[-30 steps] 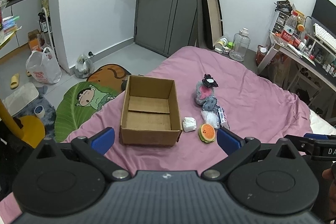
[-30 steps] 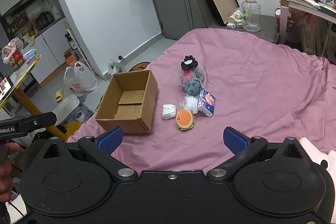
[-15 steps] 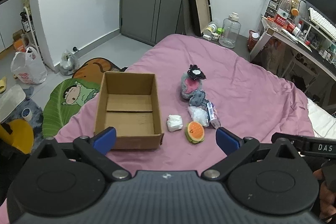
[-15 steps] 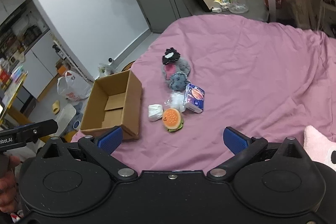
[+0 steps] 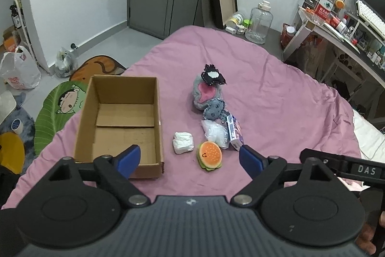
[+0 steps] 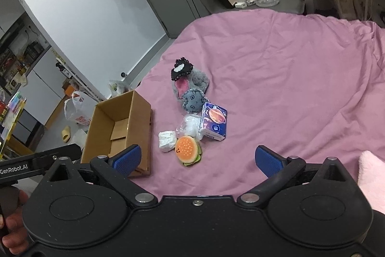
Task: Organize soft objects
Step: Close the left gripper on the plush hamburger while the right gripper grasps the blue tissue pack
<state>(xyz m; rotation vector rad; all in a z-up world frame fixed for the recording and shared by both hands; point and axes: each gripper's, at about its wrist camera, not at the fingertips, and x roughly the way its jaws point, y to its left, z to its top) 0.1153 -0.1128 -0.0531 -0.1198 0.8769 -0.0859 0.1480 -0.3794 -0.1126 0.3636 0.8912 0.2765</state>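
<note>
Pre-grasp, box empty, nothing picked.
Left tongs (image 5: pixel 187 159) and right tongs (image 6: pixel 196 158) both spread wide, empty; burger plush (image 5: pixel 209 155) and other soft toys beside cardboard box (image 5: pixel 120 122) on the bed (image 5: pixel 276 107), likely staged for loading.

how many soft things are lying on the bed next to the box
6, in a row right of the cardboard box: black patch, grey plush, small grey doll, clear bag, white bundle, burger toy. The tissue pack isn't counted; more may be hidden.
</note>
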